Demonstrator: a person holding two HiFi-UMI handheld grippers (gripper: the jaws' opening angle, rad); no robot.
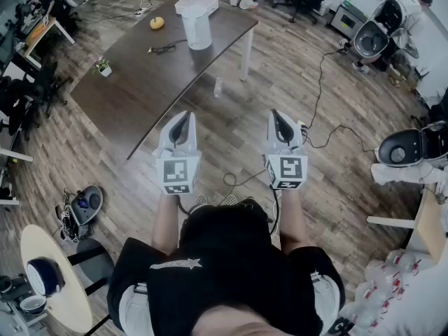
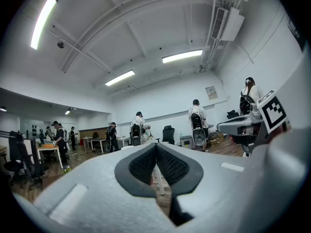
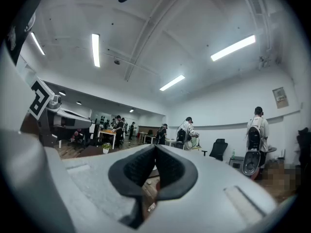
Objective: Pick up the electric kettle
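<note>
Standing well short of the table (image 1: 133, 89), the person holds both grippers level w/ nothing in them. Left gripper (image 1: 183, 120) has its pads pressed together tip to tip, and right gripper (image 1: 278, 117) likewise, jaws closed on air. Kettle (image 1: 198, 33) sits upright at the far end of the table, toward its right edge, well apart from both grippers. A white box (image 1: 197, 4) is just behind it, an orange fruit (image 1: 157, 23) to its left, a dark cable (image 1: 164, 47) near-left of it, and a small plant (image 1: 103, 67) further left by the table edge. Step in hand, as I judge it, is the approach; grasp not yet begun. To do it well: walk in first, don't reach from here. Pick 1 gripper, prob. the right since the kettle is on that side, & spread its jaws wide before closing in. Can't tell from here which way the handle faces, so check on arrival & come in level w/ 1 jaw each side of it. Keep clear of box & cable. Clamp firmly, lift straight up, keep it upright in case there's water inside; the 2nd gripper can steady the body if it swings.
</note>
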